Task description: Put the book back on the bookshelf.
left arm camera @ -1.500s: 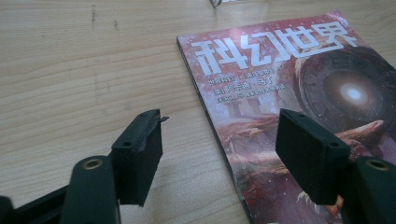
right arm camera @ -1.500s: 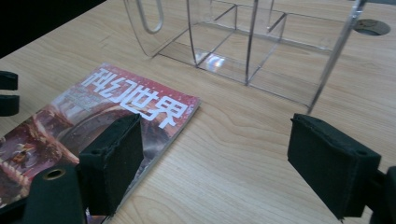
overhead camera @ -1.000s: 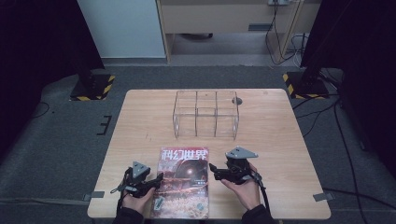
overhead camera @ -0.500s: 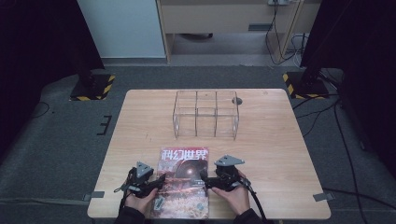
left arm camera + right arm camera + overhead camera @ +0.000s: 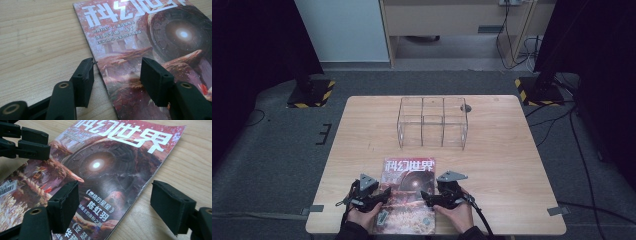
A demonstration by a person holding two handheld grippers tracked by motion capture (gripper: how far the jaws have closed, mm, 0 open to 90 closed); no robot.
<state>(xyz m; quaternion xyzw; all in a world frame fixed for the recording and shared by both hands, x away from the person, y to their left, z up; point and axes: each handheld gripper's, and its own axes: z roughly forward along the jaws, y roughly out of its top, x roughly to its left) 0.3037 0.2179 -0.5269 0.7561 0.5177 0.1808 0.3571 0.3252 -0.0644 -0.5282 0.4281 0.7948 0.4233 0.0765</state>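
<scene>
Since a second ago the right gripper (image 5: 428, 195) has drawn back toward the near edge and swung inward, so that it now lies low over the right margin of the magazine (image 5: 408, 192); the left gripper (image 5: 384, 195) has barely shifted, and the magazine and the clear acrylic organizer (image 5: 432, 122) sit where they were.

The magazine lies flat, cover up, at 6 o'clock on the wooden table (image 5: 512, 165), its bottom edge close to the table's near edge. The organizer stands well apart from it toward 12 o'clock.

In the left gripper view, the left gripper's (image 5: 116, 75) jaws are spread apart and straddle the magazine's (image 5: 150, 42) spine edge: one pad rests over bare wood just beside that edge, the other over the cover. Nothing is pinched between them.

In the right gripper view, the right gripper's (image 5: 113, 206) jaws also stand wide apart, straddling the magazine's (image 5: 105, 167) opposite long edge, one pad above the cover, the other above the table. The left gripper's jaws appear at 10 o'clock in that view.
</scene>
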